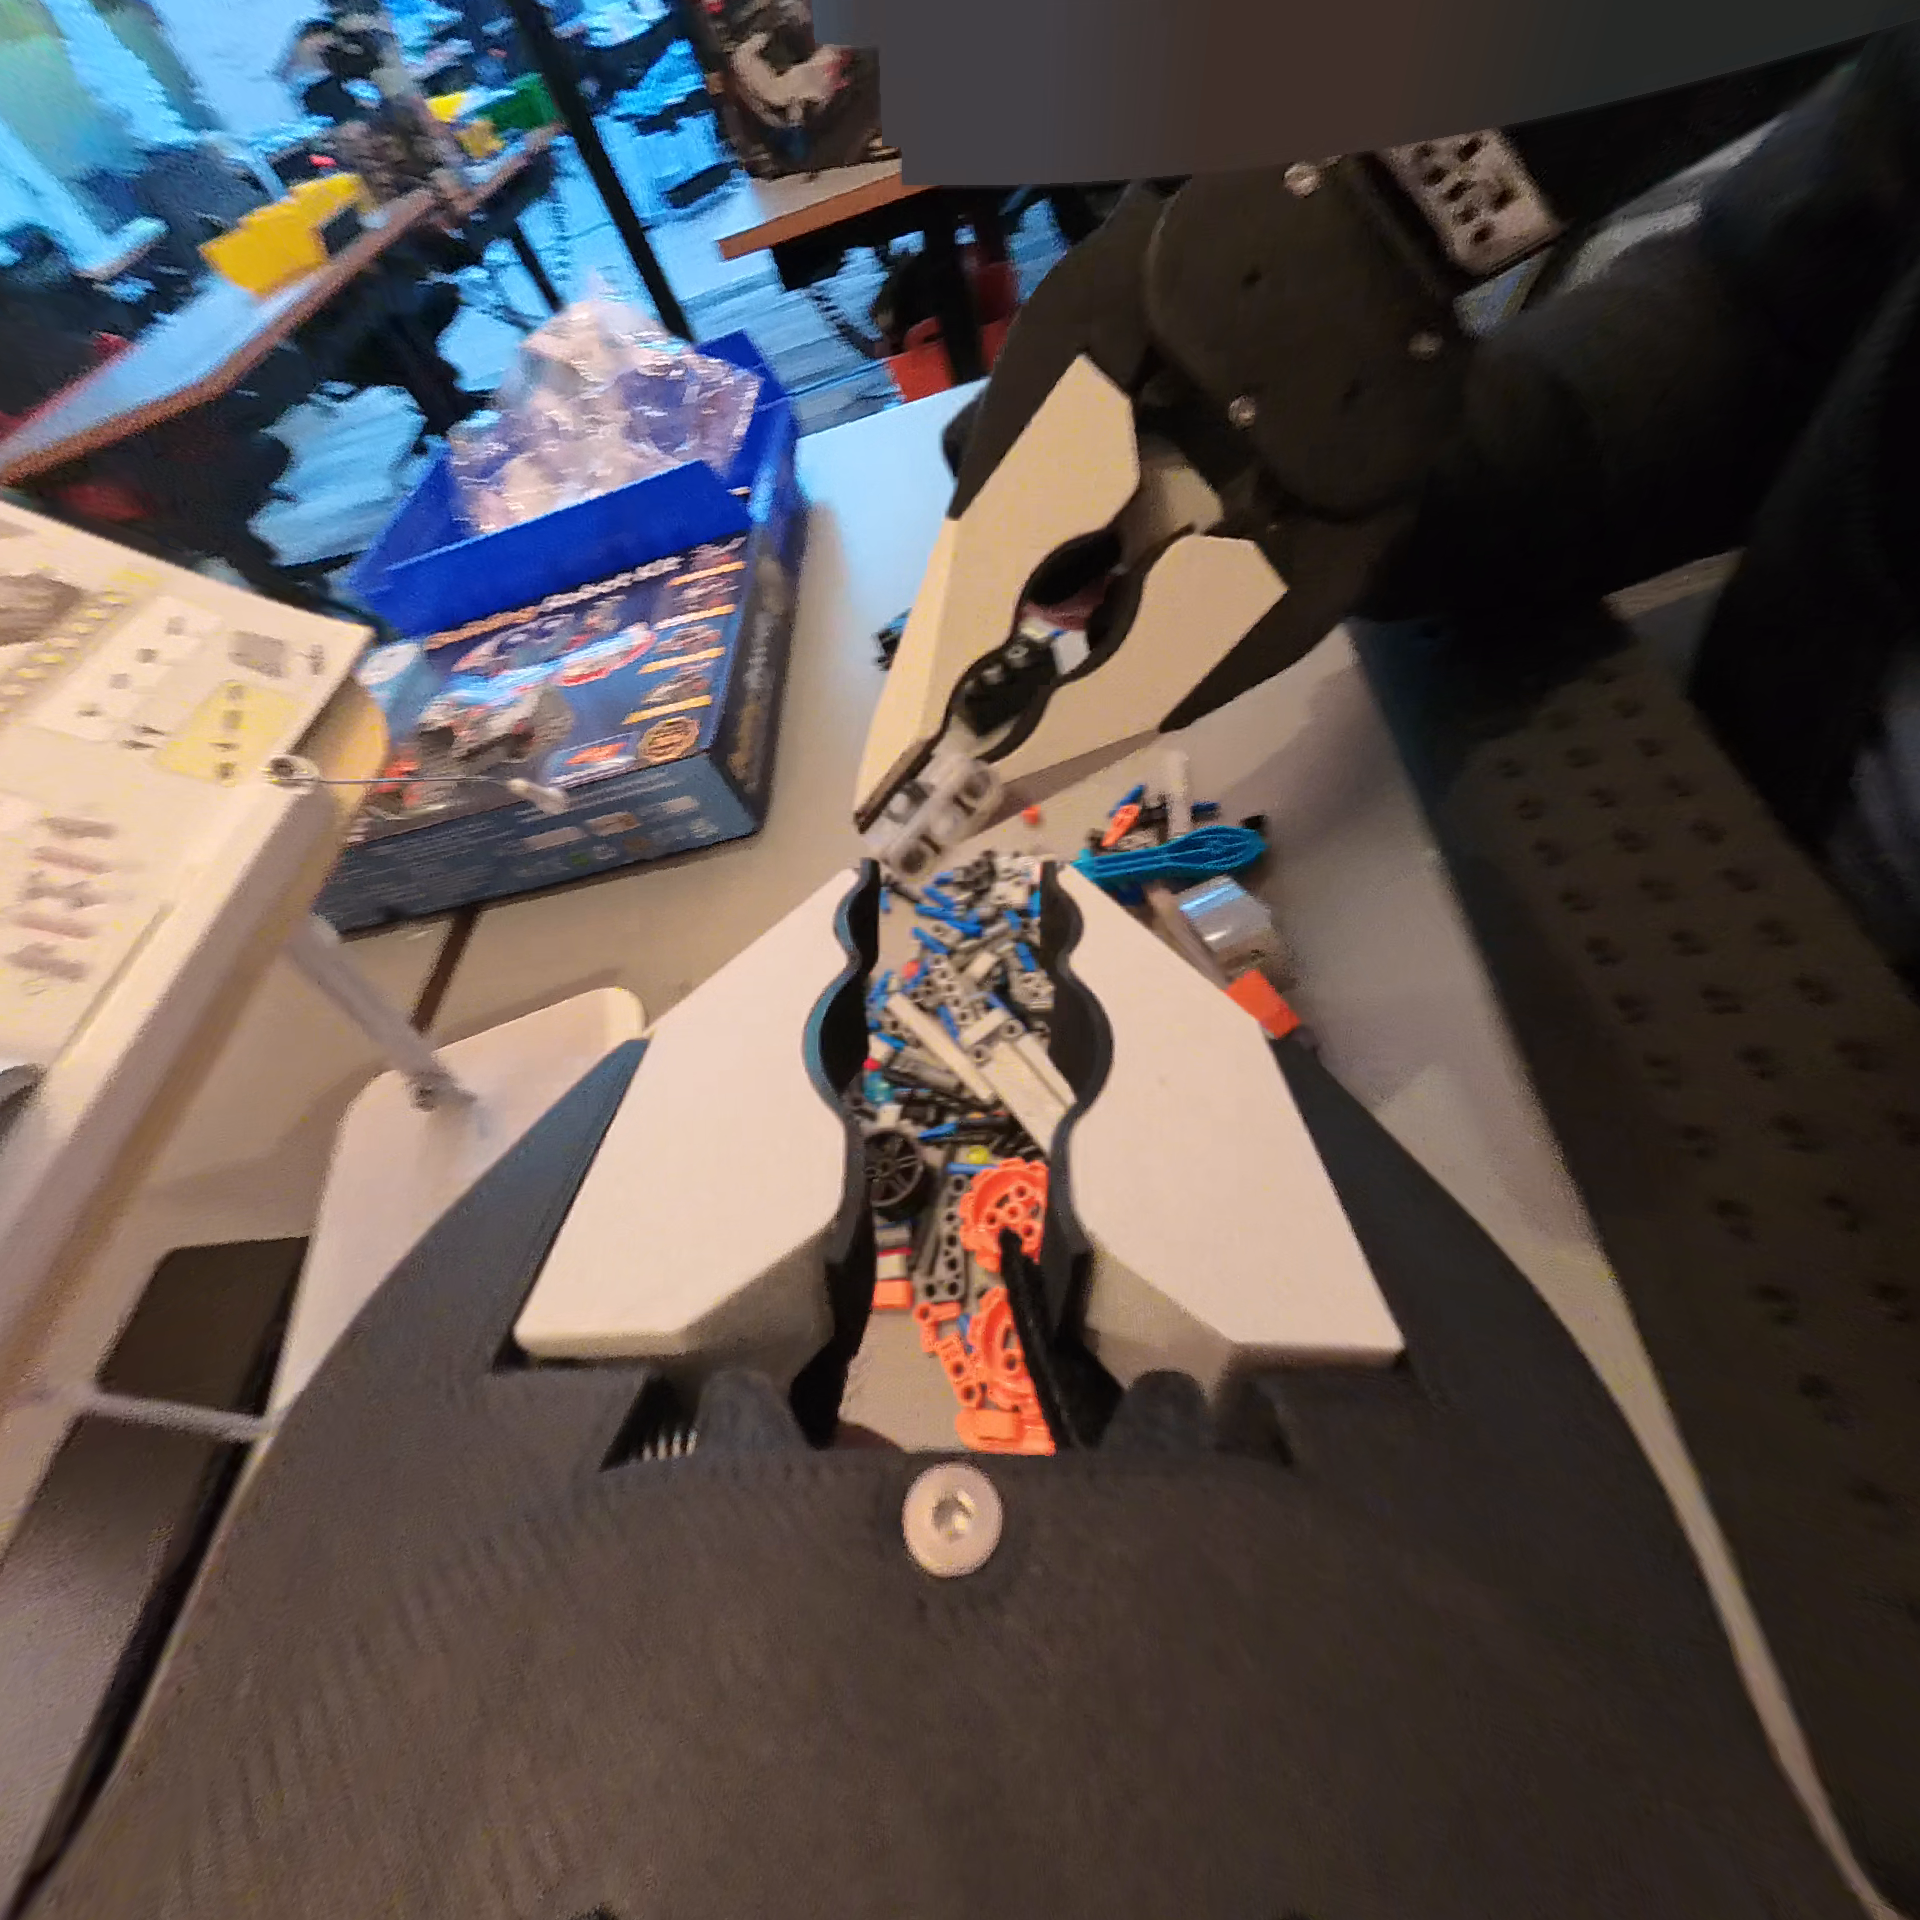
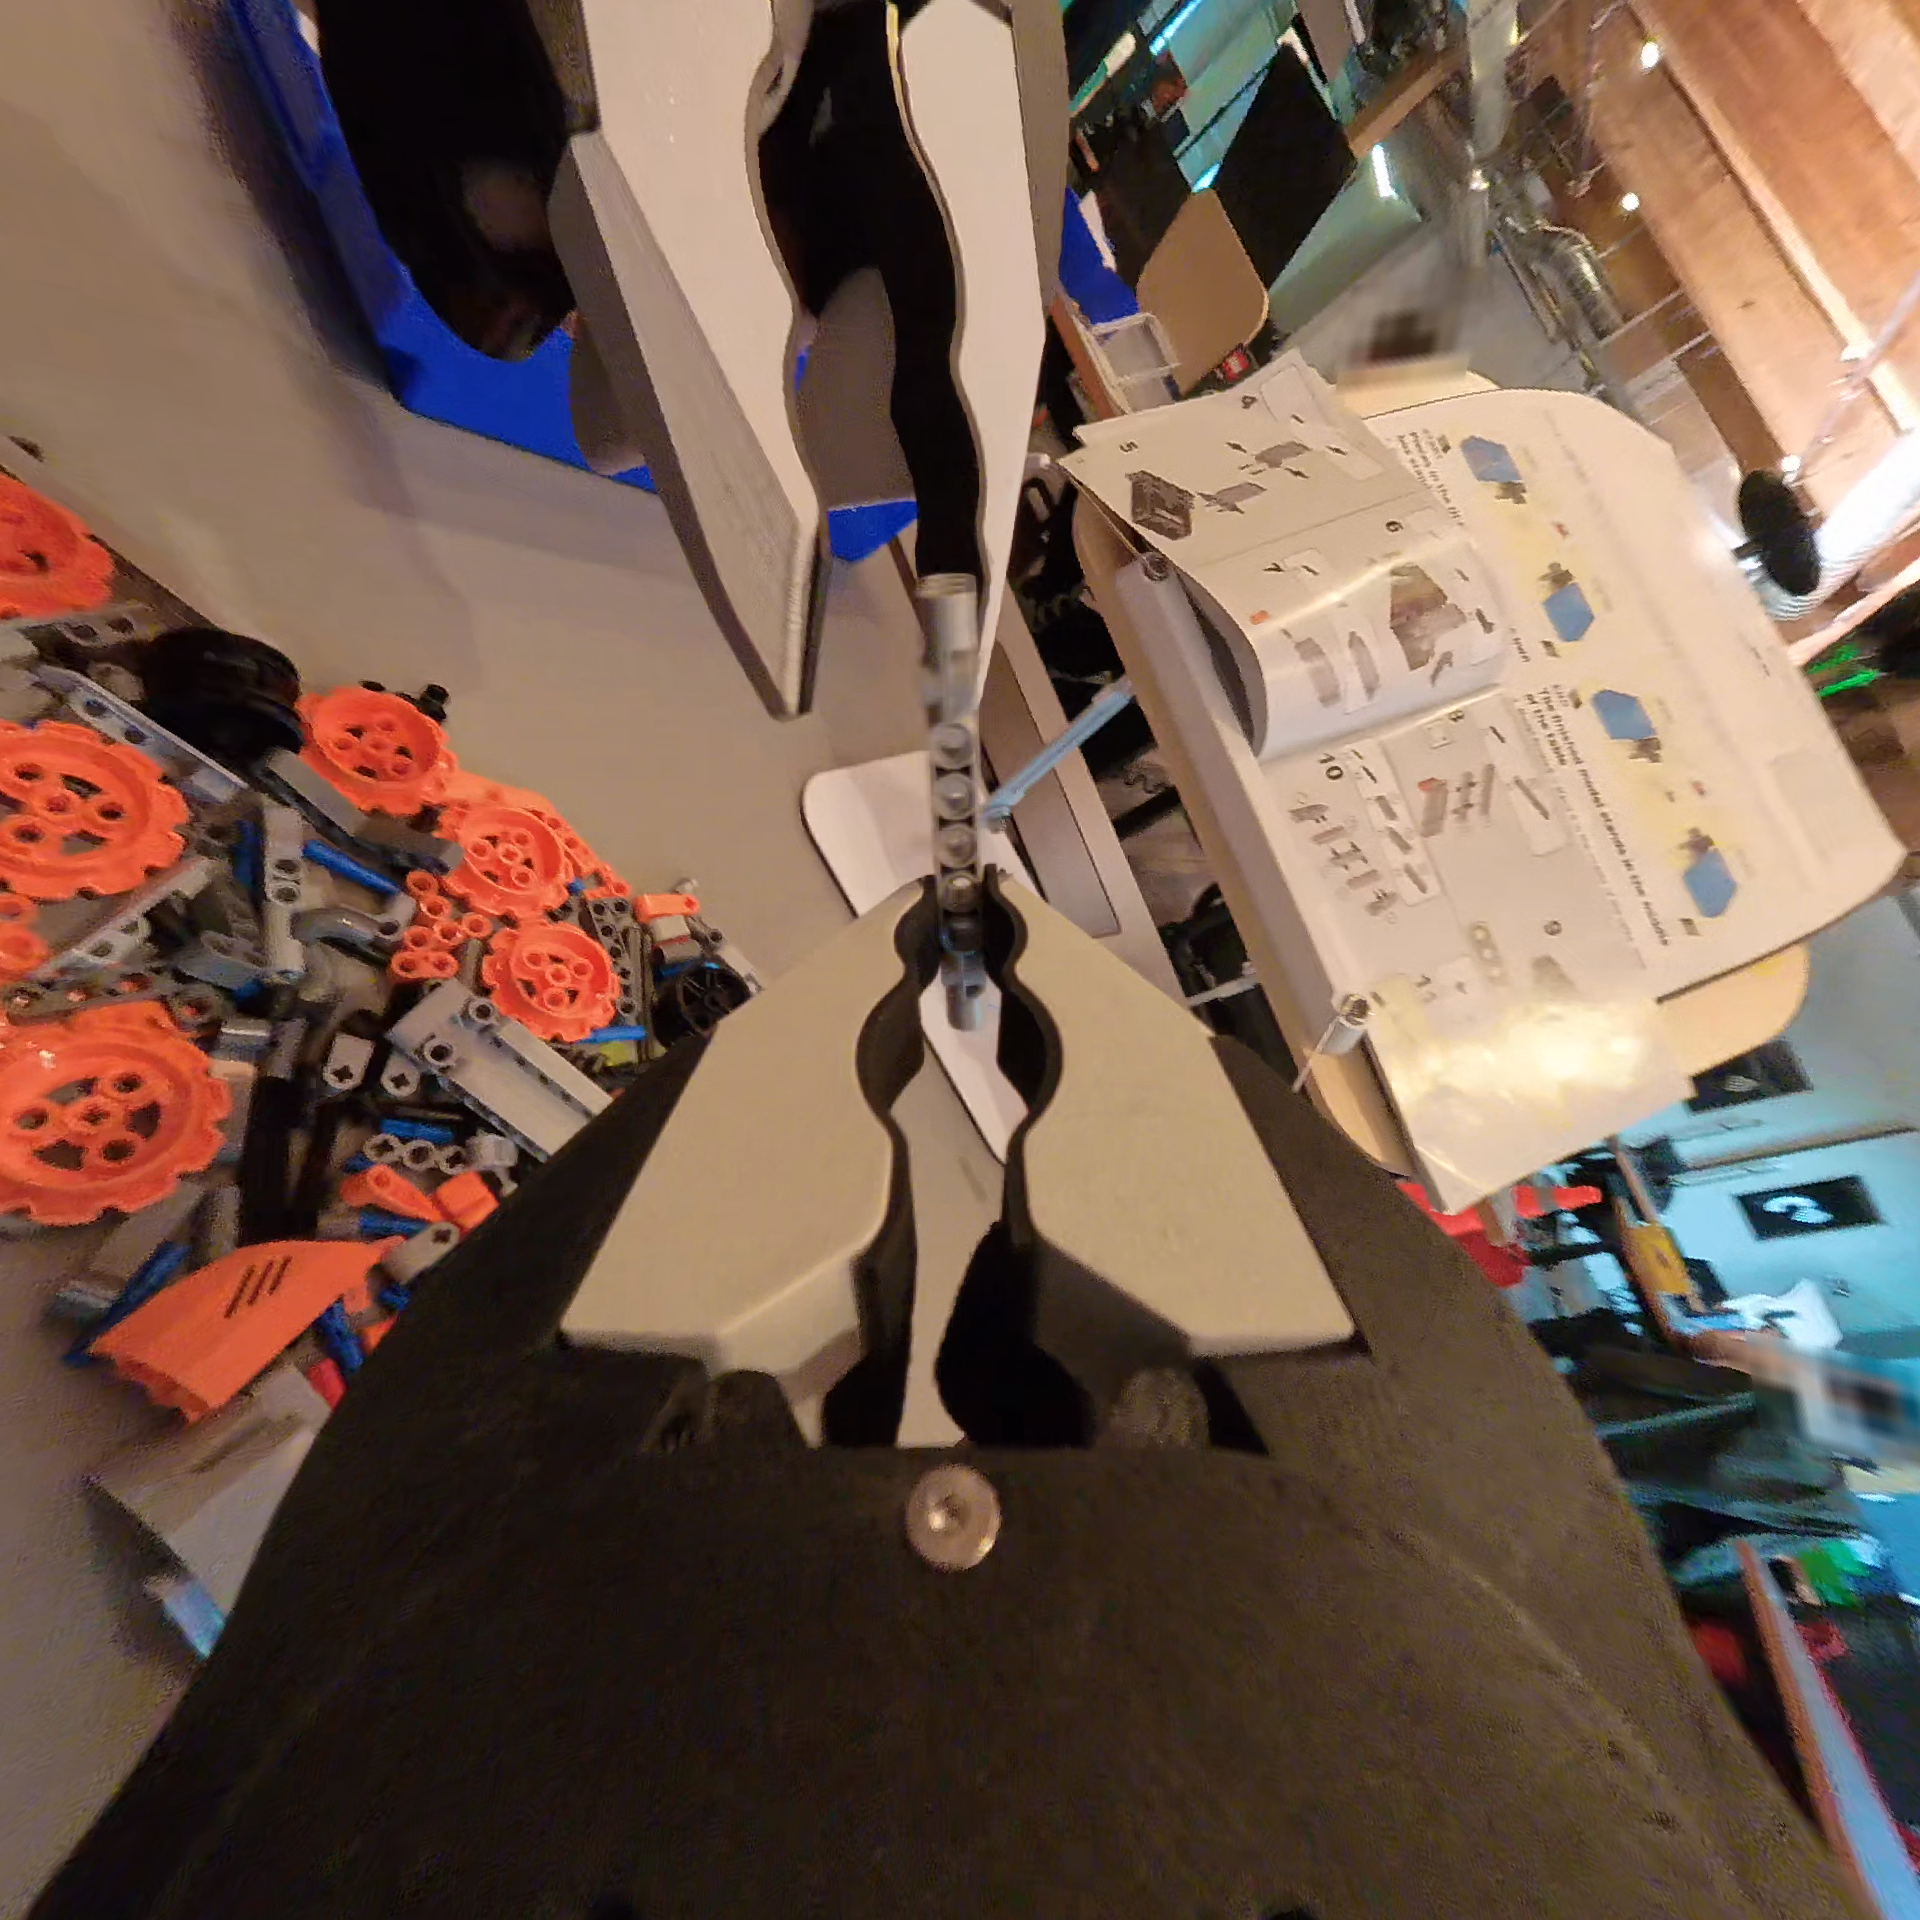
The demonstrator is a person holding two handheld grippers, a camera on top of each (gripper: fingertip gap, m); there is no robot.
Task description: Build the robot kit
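Right gripper (image 2: pixel 958 894) pinches a grey beam (image 2: pixel 954 790); left gripper (image 1: pixel 961 868) hangs slightly spread over loose bricks (image 1: pixel 956 1039).

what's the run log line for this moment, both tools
left tool: open, above parts pile | right tool: shut on grey beam | booklet on stand

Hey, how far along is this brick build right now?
Done: only a short grey beam with what look like a few pins fitted. In hand: the right gripper pinches that beam, and the open left gripper has its tips at its far end. Left: apparently most of it; the pile of loose pieces, orange wheels included, lies beside the open booklet.
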